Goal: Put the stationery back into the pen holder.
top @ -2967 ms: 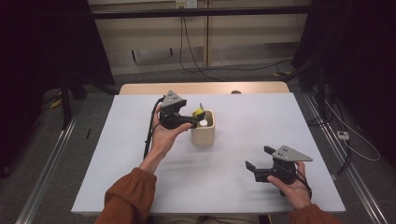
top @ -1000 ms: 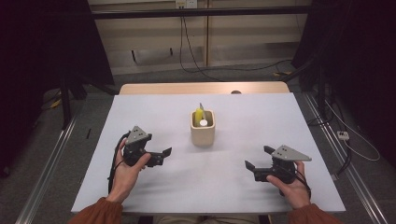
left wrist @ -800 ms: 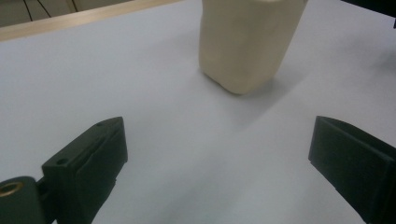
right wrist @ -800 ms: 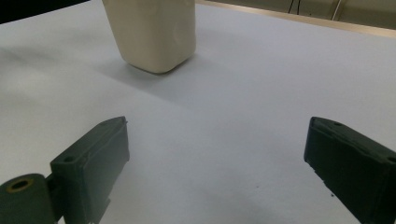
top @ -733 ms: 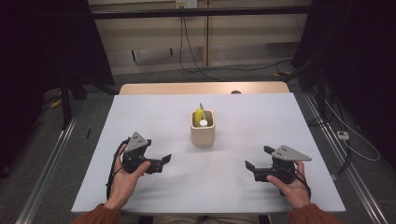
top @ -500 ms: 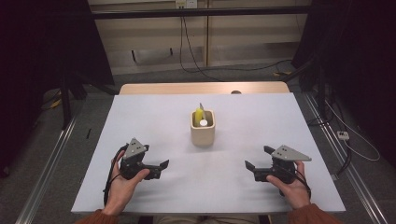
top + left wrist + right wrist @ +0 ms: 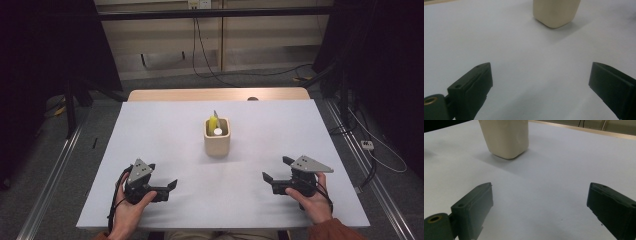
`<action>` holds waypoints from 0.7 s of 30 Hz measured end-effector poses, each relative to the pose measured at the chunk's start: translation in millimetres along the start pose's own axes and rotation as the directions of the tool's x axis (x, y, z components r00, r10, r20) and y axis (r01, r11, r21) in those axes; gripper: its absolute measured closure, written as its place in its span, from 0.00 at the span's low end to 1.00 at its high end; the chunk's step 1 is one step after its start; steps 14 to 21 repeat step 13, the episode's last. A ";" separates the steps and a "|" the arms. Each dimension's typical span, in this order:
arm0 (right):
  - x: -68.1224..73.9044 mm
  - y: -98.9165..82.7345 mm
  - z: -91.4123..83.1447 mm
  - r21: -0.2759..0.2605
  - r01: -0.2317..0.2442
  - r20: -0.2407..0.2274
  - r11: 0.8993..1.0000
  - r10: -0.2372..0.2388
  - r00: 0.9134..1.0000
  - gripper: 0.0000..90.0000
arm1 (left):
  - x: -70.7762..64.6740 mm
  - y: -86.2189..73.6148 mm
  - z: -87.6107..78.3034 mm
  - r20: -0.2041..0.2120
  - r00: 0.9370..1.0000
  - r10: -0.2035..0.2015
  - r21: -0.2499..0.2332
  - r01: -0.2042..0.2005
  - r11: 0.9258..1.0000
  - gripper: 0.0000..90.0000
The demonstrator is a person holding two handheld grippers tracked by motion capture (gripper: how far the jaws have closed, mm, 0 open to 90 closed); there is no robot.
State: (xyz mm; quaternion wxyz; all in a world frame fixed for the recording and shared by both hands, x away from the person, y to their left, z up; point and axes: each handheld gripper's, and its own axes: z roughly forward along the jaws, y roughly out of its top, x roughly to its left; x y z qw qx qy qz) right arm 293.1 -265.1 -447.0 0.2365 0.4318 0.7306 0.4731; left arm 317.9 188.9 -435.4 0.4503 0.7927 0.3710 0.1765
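We see a wide white counter (image 7: 165,130) across the middle of the high view. At its centre stands a cream square plastic holder (image 7: 217,140) with a yellow tool and a white-capped item inside. At lower left our left gripper (image 7: 169,186) rests with jaws spread and empty; at lower right our right gripper (image 7: 270,175) does likewise, both well apart from the holder.
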 end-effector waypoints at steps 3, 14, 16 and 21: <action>-0.5 -0.1 0.5 -0.001 0.001 -0.001 1.000 -0.001 1.000 0.08 | -0.1 -3.0 0.5 0.017 1.000 -0.024 -0.005 0.024 1.000 0.06; -1.4 -0.4 1.2 0.003 0.000 0.002 1.000 0.000 1.000 0.08 | 2.3 -3.1 -0.5 0.017 0.999 -0.034 -0.025 0.035 0.999 0.06; -1.4 -0.4 1.2 0.003 0.000 0.002 1.000 0.000 1.000 0.08 | 2.3 -3.1 -0.5 0.017 0.999 -0.034 -0.025 0.035 0.999 0.06; -1.4 -0.4 1.2 0.003 0.000 0.002 1.000 0.000 1.000 0.08 | 2.3 -3.1 -0.5 0.017 0.999 -0.034 -0.025 0.035 0.999 0.06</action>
